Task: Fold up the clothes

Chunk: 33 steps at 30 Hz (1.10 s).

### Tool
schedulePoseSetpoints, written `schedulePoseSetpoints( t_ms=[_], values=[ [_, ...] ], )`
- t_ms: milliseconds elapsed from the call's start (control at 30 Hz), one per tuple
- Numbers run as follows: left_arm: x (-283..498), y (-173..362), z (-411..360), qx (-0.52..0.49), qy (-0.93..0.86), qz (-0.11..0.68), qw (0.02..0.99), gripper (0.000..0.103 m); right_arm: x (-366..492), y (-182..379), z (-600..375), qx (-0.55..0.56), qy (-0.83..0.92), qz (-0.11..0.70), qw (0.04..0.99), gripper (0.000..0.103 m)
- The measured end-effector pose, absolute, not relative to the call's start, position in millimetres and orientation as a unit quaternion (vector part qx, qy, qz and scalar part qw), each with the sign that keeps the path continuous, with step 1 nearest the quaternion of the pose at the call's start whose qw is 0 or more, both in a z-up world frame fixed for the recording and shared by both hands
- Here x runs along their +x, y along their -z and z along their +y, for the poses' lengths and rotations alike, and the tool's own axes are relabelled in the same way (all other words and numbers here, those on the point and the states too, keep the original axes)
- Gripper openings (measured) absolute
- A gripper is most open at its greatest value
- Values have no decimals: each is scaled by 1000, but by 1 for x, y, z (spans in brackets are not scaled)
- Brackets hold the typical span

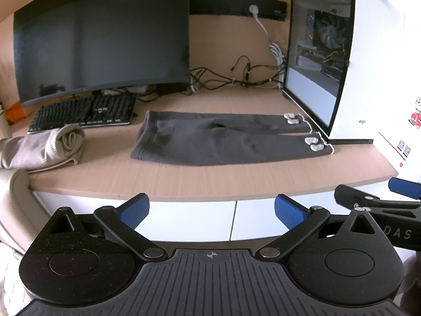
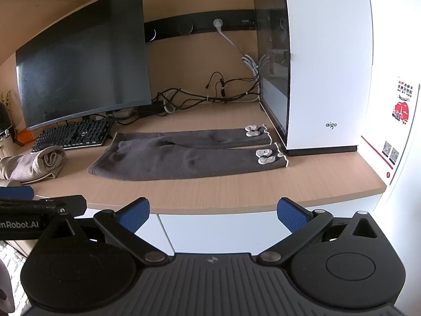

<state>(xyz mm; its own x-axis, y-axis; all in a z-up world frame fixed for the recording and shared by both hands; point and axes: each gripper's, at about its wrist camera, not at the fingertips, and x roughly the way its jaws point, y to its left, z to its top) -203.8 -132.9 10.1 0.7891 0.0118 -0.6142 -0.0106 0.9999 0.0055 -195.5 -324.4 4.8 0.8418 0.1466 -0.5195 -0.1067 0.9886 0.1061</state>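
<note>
While both tools [image 1: 211,212] [image 2: 213,214] hang wide open, empty, off the desk edge [image 1: 210,194], grey trousers [image 1: 223,139] lie flat.

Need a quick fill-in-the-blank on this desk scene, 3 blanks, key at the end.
1. The dark grey trousers lie flat on the ____.
2. Both the left tool and the right tool are ____, holding nothing.
3. The beige garment lies in front of the ____.

Missing words: desk; open; keyboard
</note>
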Motion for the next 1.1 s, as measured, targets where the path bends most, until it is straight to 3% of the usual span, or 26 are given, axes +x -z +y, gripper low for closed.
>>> schedulePoseSetpoints(
  t_ms=[1100],
  values=[
    [-198,-6,-141,3,-8,338,941,103,-189,0,-332,48,-69,289,954,103]
  ],
)
